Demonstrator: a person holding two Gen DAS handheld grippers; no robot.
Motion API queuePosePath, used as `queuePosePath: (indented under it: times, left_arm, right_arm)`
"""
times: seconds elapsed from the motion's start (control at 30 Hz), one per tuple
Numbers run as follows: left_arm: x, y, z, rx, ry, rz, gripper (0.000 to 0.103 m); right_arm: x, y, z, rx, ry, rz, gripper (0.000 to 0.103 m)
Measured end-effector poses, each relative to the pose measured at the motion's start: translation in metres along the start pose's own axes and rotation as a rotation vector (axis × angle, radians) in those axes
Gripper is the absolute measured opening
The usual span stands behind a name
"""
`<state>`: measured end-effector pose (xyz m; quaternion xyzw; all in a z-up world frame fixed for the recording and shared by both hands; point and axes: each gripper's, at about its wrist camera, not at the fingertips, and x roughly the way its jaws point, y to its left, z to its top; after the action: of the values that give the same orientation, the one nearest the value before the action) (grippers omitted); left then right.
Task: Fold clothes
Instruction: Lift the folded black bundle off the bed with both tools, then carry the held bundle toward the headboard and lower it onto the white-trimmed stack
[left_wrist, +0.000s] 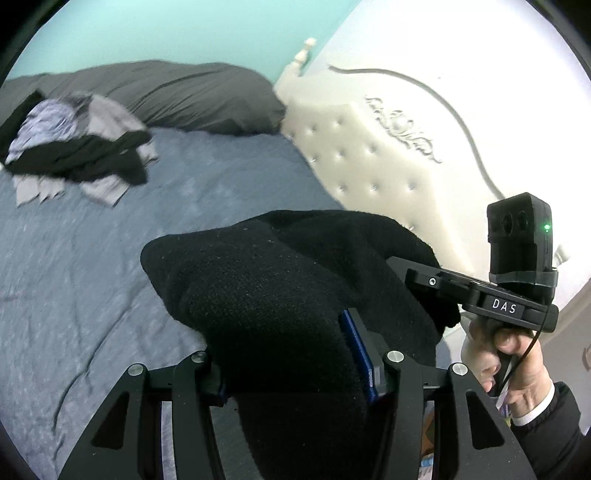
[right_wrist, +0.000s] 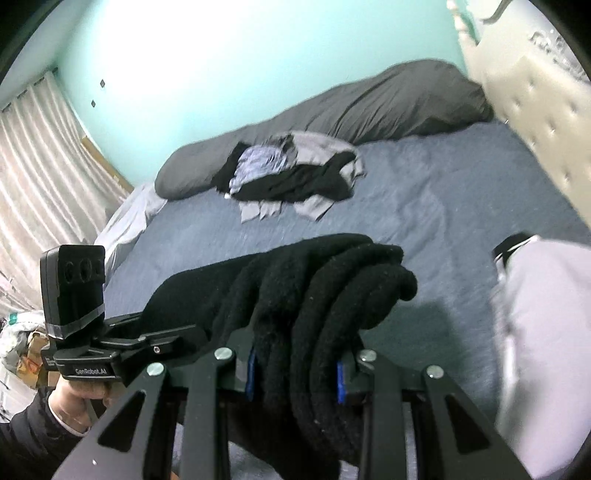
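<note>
left wrist view: the left gripper (left_wrist: 295, 373) clamps a bunched black fleece garment (left_wrist: 280, 288) above a blue-grey quilted bed cover (left_wrist: 92, 295), open bedding on its left. the right gripper (right_wrist: 295, 380) pinches the same garment's folds. a heap of grey and black clothes (right_wrist: 291, 173) lies far, near a long dark grey pillow (right_wrist: 388, 103), a cream tufted headboard (left_wrist: 369, 155) at right.

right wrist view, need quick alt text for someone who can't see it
The right gripper is shut on a bunched black garment held above a blue-grey bed, with the left gripper gripping the same garment beside it. Farther back, a pile of grey and black clothes lies before a dark grey pillow.
</note>
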<state>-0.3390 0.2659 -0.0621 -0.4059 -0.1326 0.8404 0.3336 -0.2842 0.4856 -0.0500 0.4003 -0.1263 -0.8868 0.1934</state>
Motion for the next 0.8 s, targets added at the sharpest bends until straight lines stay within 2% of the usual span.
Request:
queuePosePath:
  times: [0.4, 0.6, 0.8]
  left_arm:
    - [0.083, -0.100, 0.079, 0.079, -0.030, -0.069, 0.054]
    - [0.133, -0.139, 0.102, 0.107, -0.038, -0.103, 0.054]
    - [0.185, -0.169, 0.104, 0.111, -0.038, -0.124, 0.054]
  right_arm:
    - [-0.093, -0.086, 0.067, 0.017, -0.101, -0.101, 0.030]
    - [-0.123, -0.137, 0.087, 0.034, -0.148, -0.158, 0.030]
    - [-0.144, -0.187, 0.094, 0.058, -0.187, -0.213, 0.030]
